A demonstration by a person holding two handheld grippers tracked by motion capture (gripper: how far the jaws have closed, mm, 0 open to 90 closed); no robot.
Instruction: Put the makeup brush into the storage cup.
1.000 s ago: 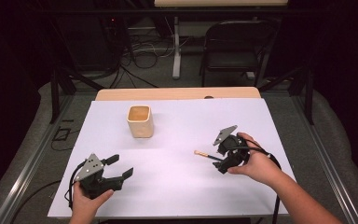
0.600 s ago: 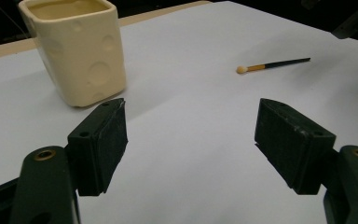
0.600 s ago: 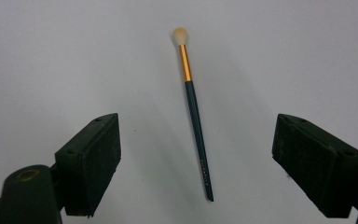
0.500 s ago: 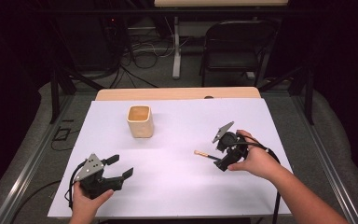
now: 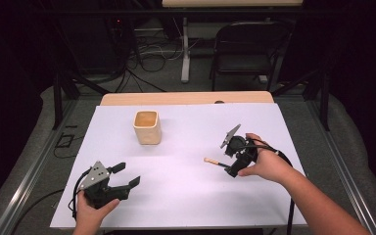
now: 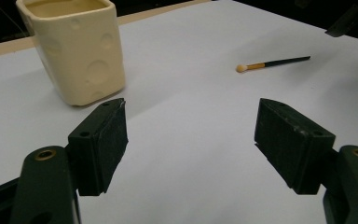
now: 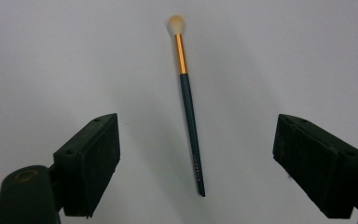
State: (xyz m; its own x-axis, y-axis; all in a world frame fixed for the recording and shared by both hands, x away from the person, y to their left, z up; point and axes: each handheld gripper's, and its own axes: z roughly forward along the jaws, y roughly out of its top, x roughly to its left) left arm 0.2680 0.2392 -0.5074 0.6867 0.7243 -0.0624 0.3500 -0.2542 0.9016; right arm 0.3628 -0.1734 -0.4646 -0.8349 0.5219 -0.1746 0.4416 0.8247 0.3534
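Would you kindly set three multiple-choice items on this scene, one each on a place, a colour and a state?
1. Where does the brush lie?
A. in the cup
B. flat on the table, between the right gripper's jaws
C. on the floor

2. What colour is the cup?
A. cream
B. red
C. blue

3. How does the left gripper stand?
A. shut on the brush
B. shut on the cup
C. open, holding nothing

Answers: 1 B, the right gripper view shows the brush on the white table with a jaw on each side; 2 A, its walls are pale cream; 3 C, its jaws stand wide apart over bare table.
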